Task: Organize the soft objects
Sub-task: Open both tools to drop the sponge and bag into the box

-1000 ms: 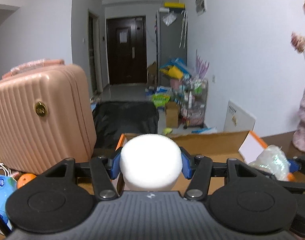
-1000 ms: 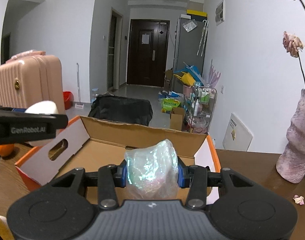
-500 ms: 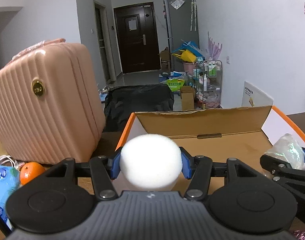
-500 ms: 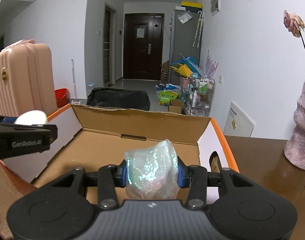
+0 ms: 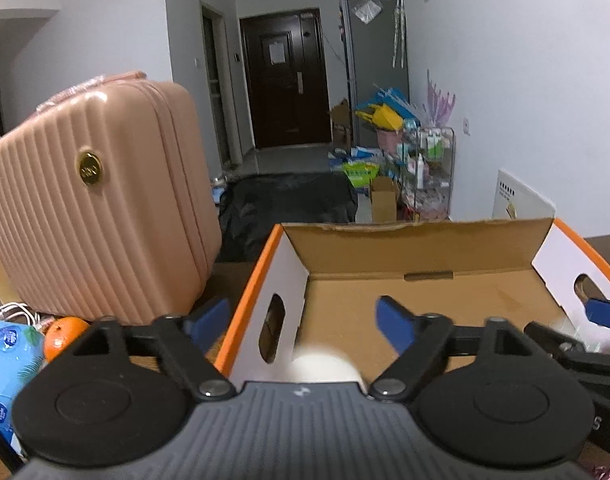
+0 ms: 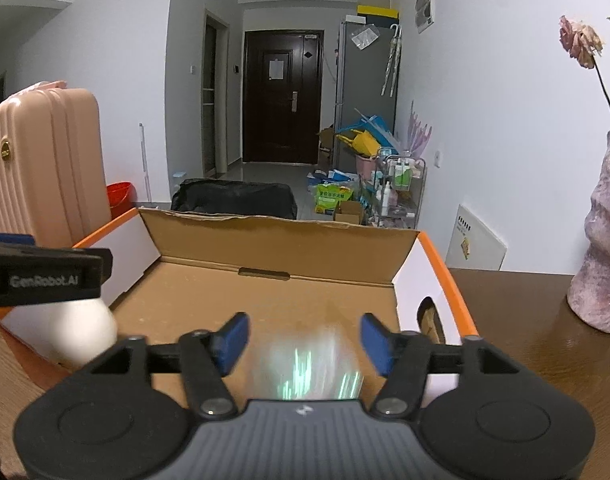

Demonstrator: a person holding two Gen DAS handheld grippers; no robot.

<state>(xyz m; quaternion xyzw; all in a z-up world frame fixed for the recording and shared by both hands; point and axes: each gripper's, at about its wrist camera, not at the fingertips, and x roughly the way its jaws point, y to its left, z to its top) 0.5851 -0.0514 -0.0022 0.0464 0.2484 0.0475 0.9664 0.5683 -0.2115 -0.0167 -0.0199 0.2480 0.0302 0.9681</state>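
Observation:
An open cardboard box (image 5: 425,248) (image 6: 281,248) with orange edges sits on the wooden table. My left gripper (image 5: 301,316) hangs over the box's left wall, its jaws opening wide. A white foam ball (image 5: 325,366) (image 6: 83,336) is blurred, falling free below the blue fingers. My right gripper (image 6: 303,340) hangs over the box's near right part, jaws opening. A shiny iridescent plastic wad (image 6: 313,368) is a streaked blur dropping between and below its fingers, touched by neither pad.
A pink ribbed suitcase (image 5: 97,208) stands left of the box. An orange (image 5: 63,336) and a blue packet (image 5: 5,360) lie at the left front. A mauve vase (image 6: 603,240) with a dried rose stands on the table at the right.
Both grippers sank a little over the box, then opened. The foam ball and the plastic wad left the pads and are falling into the box.

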